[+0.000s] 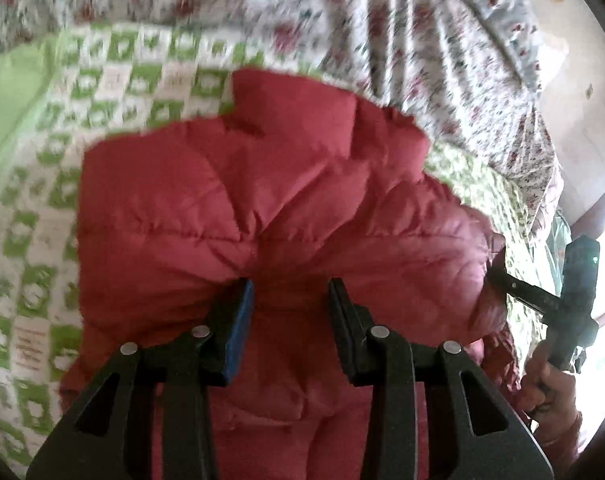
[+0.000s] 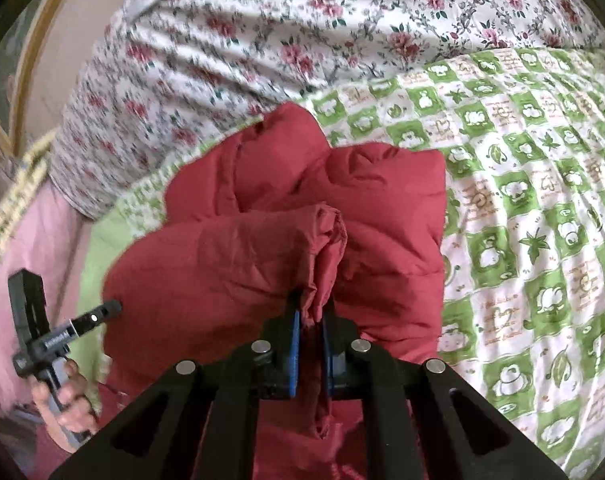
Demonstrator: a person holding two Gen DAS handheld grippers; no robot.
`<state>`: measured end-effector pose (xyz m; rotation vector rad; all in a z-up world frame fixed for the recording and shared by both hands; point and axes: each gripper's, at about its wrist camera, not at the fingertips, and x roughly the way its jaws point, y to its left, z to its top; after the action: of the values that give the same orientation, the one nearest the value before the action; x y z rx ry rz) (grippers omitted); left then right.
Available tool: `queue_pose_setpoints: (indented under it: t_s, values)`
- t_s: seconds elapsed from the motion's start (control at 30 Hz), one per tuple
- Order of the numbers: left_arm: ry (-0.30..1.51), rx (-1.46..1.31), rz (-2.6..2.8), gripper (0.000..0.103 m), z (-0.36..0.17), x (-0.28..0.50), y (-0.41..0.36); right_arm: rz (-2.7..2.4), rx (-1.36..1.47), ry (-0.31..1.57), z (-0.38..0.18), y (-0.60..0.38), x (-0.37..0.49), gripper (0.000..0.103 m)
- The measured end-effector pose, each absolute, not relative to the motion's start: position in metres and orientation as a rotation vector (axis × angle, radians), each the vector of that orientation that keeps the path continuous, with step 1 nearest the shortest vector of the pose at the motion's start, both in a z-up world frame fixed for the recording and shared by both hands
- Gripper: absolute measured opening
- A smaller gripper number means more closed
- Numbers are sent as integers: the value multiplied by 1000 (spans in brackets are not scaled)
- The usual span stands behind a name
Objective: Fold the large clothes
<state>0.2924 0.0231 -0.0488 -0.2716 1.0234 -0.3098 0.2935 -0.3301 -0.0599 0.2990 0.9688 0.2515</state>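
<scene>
A red puffer jacket (image 1: 262, 200) lies bunched on a green-and-white checked quilt (image 1: 42, 240). My left gripper (image 1: 290, 292) hangs just above the jacket's near edge, its jaws apart with red fabric between and below them. My right gripper (image 2: 312, 312) is shut on a pinched fold of the jacket (image 2: 262, 248) and holds it up over the rest. The right gripper also shows at the jacket's right edge in the left wrist view (image 1: 502, 280). The left gripper shows at the jacket's left edge in the right wrist view (image 2: 114, 306).
A floral sheet (image 2: 302, 32) covers the far side of the bed beyond the checked quilt (image 2: 522, 200). A pink cover (image 2: 42, 240) lies at the left. A wooden frame (image 2: 34, 64) and a floor (image 1: 582, 120) lie past the bed's edges.
</scene>
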Motion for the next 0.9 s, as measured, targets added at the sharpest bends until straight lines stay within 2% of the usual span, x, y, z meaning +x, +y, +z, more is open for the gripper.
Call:
queue_pose_setpoints:
  t_s: [0.2, 0.3, 0.33, 0.37, 0.43, 0.57, 0.7, 0.9]
  values:
    - [1045, -200, -279, 36, -58, 289, 8, 166, 241, 969, -60, -328, 285, 23]
    - [1044, -179, -271, 36, -60, 289, 6, 103, 151, 816, -18, -318, 264, 27]
    - [1042, -178, -267, 36, -60, 289, 5, 106, 127, 768, -5, -310, 258, 31]
    - [1041, -179, -264, 36, -60, 289, 5, 120, 117, 750, 1, -303, 257, 40]
    - [1041, -178, -254, 36, -61, 289, 4, 222, 79, 772, 6, -275, 264, 51]
    - [1036, -152, -241, 36, -61, 289, 2, 230, -77, 892, -32, -234, 286, 52]
    - [1042, -122, -256, 36, -55, 283, 2, 144, -143, 954, -80, -245, 291, 52]
    - [959, -131, -249, 36, -24, 265, 17, 134, -102, 948, -85, -260, 288, 52]
